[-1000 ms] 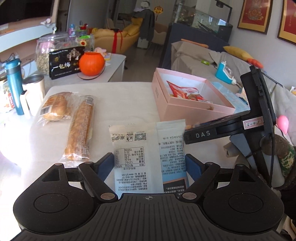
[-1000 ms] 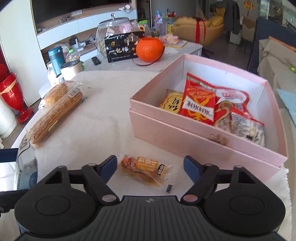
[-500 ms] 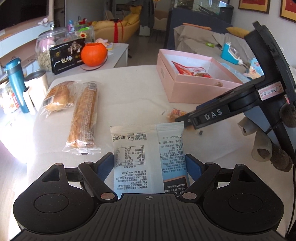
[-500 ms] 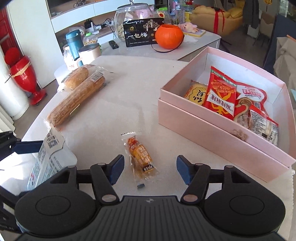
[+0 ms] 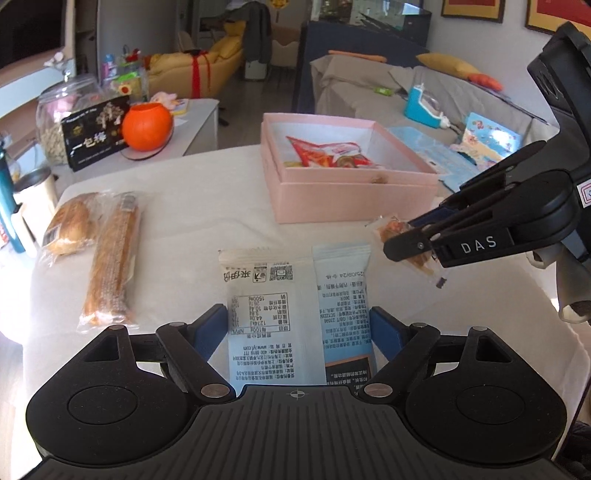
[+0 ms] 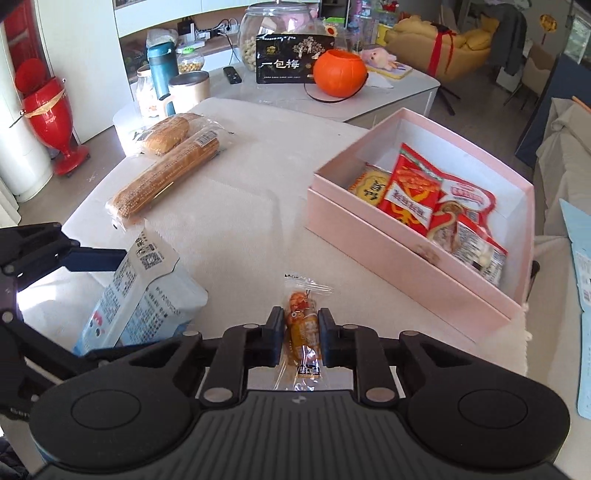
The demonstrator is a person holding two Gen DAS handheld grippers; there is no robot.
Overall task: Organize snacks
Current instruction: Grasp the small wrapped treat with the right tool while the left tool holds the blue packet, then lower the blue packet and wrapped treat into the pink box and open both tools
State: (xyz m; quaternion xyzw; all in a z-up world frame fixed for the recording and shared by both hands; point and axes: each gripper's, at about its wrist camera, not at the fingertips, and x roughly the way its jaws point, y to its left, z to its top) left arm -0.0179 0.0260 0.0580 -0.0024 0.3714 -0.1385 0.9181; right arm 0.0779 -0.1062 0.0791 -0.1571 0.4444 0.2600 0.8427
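My left gripper [image 5: 297, 328] is shut on a white and blue snack bag [image 5: 295, 295], held above the table; the bag also shows in the right wrist view [image 6: 144, 295]. My right gripper [image 6: 301, 325] is shut on a small orange snack packet [image 6: 303, 325], just off the table in front of the pink box [image 6: 406, 251]. The box holds several red and yellow snack packs [image 6: 417, 195]. In the left wrist view the right gripper [image 5: 410, 243] pinches the packet [image 5: 393, 229] near the box's [image 5: 354, 192] front right corner.
Two wrapped bread loaves [image 6: 166, 173] lie at the table's far left, also in the left wrist view [image 5: 110, 254]. Behind the table stand an orange pumpkin bucket [image 6: 340, 74], a black box [image 6: 288, 62], a glass jar [image 6: 273, 26], a teal bottle [image 6: 162, 70] and a metal cup [image 6: 190, 86].
My right gripper has moved down onto the orange packet and shut on it. My left gripper keeps hold of the white and blue bag, drawn back a little from the box.
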